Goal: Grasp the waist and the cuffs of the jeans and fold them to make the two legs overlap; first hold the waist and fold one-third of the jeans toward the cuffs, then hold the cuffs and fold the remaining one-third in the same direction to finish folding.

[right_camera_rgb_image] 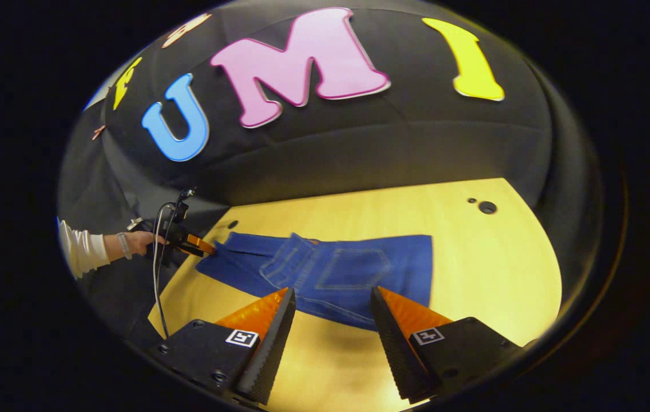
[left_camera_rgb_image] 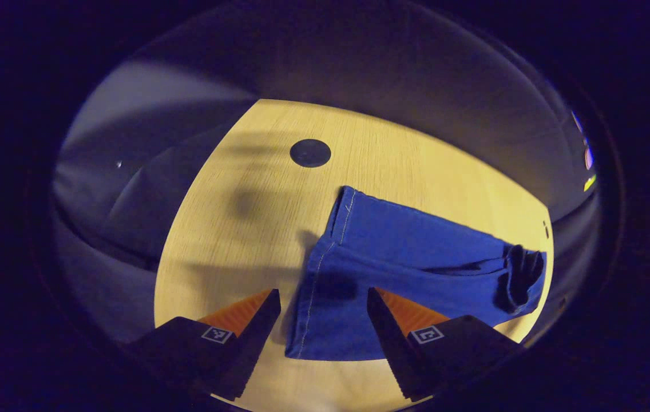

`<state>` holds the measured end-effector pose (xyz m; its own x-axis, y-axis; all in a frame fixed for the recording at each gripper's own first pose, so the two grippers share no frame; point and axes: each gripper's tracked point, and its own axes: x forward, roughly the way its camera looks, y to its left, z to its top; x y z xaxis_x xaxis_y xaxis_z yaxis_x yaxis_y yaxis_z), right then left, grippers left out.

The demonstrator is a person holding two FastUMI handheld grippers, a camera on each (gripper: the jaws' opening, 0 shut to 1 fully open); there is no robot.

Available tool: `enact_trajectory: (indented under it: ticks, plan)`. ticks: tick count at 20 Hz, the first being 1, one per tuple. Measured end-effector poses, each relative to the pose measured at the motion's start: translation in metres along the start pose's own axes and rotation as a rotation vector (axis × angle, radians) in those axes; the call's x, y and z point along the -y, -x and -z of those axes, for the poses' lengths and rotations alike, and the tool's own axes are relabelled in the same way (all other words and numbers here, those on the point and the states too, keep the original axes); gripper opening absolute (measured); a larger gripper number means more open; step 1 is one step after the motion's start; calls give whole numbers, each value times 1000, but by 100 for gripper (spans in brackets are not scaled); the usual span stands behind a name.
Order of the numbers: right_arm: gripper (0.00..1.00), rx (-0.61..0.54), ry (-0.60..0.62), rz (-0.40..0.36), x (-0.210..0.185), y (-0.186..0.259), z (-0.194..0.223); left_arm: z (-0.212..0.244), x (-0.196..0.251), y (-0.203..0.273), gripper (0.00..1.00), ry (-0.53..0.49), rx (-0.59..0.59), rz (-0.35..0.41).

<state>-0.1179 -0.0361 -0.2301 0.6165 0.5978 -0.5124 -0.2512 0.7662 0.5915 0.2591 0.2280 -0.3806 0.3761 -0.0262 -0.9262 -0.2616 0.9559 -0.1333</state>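
The jeans (right_camera_rgb_image: pixel 325 274) lie flat on the light wooden desk (right_camera_rgb_image: pixel 491 257), partly folded. In the right gripper view the waist end, with its waistband and a back pocket facing up, sits folded over the middle of the garment, and the blue denim runs across the desk from the far left edge toward the centre.

The right tool (right_camera_rgb_image: pixel 331 320) hangs above the near side of the desk with its jaws wide apart, the near edge of the jeans just beyond the fingertips (right_camera_rgb_image: pixel 285 309) and nothing between them.

In the left gripper view, the left tool (left_camera_rgb_image: pixel 325 320) is also spread wide. The stitched cuffs lie in the gap between its two fingers, and the legs stretch away to the right, where the folded waist part forms a dark bunched lump near the desk edge. I cannot tell whether the fingers touch the cloth; they do not press on it.

In the right gripper view the same left tool (right_camera_rgb_image: pixel 207 247) shows at the far left, at the cuff end of the jeans, held by a hand (right_camera_rgb_image: pixel 142 243) with a white sleeve (right_camera_rgb_image: pixel 82 252) and a wristband. A black cable (right_camera_rgb_image: pixel 158 269) hangs from it.

A round dark hole (left_camera_rgb_image: pixel 310 153) sits in the desk beyond the cuffs.
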Motion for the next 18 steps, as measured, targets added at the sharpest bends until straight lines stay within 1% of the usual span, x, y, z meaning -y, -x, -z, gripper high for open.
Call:
enact_trajectory:
  ticks: [2, 3, 4, 5, 6, 7, 8, 10, 11, 12, 13, 14, 15, 16, 17, 18]
  plan:
    - [82, -10, -18, 31, 19, 9, 4, 0, 2, -17, 97, -45, -31, -19]
    - [82, -14, -19, 40, 23, 10, 3, 1, 2, -15, 97, -62, -54, -21]
    - [82, -16, -18, 40, 26, 11, 3, -5, 4, -20, 97, -86, -30, -15]
    - [82, -19, -21, 38, 28, 11, 3, 4, 3, -17, 96, -101, -64, -11]
    - [81, -24, -28, 31, 28, 10, 3, 1, 2, -15, 98, -96, -45, -10]
    - [82, -26, -34, 28, 30, 9, 2, 2, 3, -15, 95, -95, -53, -9]
    - [82, -23, -41, 25, 31, 8, 0, 2, 2, -16, 99, -97, -49, -7]
    - [81, -18, -62, 14, 29, 5, -4, 3, 3, -14, 100, -115, -60, 2]
    - [81, -18, -67, 10, 29, 5, -4, 4, 8, -13, 98, -137, -76, 15]
    - [81, -21, -69, 5, 28, 5, -4, 5, 15, -17, 94, -163, -94, 17]
    - [81, -28, -65, 4, 28, 5, -2, 3, 24, -15, 71, -172, -102, 30]
    - [81, -34, -61, 2, 28, 4, -2, 3, 32, -16, 60, -177, -106, 39]
    - [82, -39, -56, 1, 29, 5, -2, 1, 36, -16, 34, -178, -110, 35]
    - [82, -36, -54, 1, 29, 5, -3, 1, 35, -15, 25, -175, -108, 27]
    - [82, -34, -56, -2, 29, 5, -4, -1, 35, -15, 19, -166, -102, 23]
    - [82, -31, -59, -1, 29, 5, -4, -1, 37, -16, 16, -161, -92, 18]
